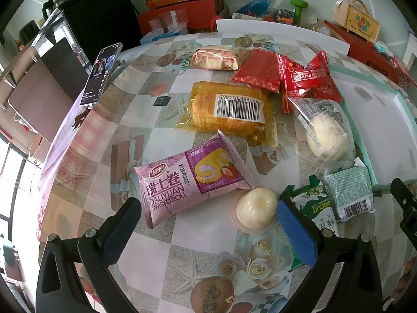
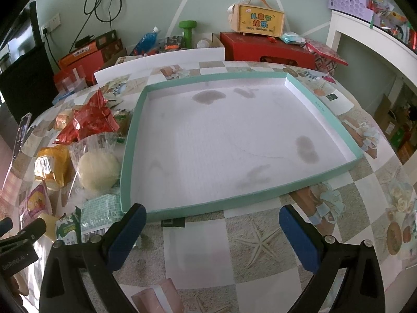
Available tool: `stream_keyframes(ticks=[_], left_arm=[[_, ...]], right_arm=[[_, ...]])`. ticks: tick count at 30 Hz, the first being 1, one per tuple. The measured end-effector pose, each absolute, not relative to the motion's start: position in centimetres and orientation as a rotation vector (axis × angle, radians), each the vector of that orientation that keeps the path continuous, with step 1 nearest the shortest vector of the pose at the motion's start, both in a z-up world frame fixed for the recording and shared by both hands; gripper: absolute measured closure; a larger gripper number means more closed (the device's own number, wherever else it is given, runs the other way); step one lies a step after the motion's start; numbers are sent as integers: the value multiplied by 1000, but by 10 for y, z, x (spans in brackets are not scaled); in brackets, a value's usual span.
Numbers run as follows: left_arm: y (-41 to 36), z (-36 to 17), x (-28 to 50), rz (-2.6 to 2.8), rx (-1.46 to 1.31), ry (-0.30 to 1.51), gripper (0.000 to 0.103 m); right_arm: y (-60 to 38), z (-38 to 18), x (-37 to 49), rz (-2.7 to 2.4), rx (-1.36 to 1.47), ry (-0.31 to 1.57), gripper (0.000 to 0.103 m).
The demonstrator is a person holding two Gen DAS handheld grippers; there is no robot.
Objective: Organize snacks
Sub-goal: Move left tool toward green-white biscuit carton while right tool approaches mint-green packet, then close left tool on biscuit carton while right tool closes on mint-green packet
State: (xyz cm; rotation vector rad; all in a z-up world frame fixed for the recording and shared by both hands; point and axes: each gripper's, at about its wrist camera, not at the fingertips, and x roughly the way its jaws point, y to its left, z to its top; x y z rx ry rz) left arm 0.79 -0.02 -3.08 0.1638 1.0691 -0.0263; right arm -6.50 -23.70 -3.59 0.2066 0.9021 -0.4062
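Several wrapped snacks lie on the patterned table. In the left wrist view a pink Swiss roll pack [image 1: 191, 182] and a pale jelly cup [image 1: 256, 208] lie just ahead of my open, empty left gripper [image 1: 208, 230]. Beyond them lie an orange cake pack [image 1: 229, 109], red packs [image 1: 307, 78], a clear-wrapped round bun [image 1: 327, 133] and green biscuit packs [image 1: 349, 193]. In the right wrist view my open, empty right gripper [image 2: 211, 234] hovers before the empty teal-rimmed white tray [image 2: 187, 208]. The snack pile [image 2: 96, 167] lies left of the tray.
A phone [image 1: 101, 74] stands propped at the table's left edge. Red boxes [image 2: 265, 49], a green dumbbell [image 2: 187, 32], a yellow gift box [image 2: 260, 20] and a white board [image 2: 161, 64] crowd the table's far side. The left gripper's tip [image 2: 20, 234] shows at the lower left.
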Motion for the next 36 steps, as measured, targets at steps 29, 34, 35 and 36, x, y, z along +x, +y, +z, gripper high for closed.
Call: stream_keyframes(ticks=[29,34,35,36], left_arm=[[-11,-32,8,-77,149,1101,0],[-27,-35,4,-140,162,1123,0],[-30,-35,3,-154,165,1125,0],[-33,-36,2,-165,169,1128,0]], right_arm=[[-236,-40,-65,-400,208,929,0],[-244,-34,-71,-420,242,908,0],[-247,-34,-72,-424,253,906,0],[-248,-34,-73,-427,261,904,0]])
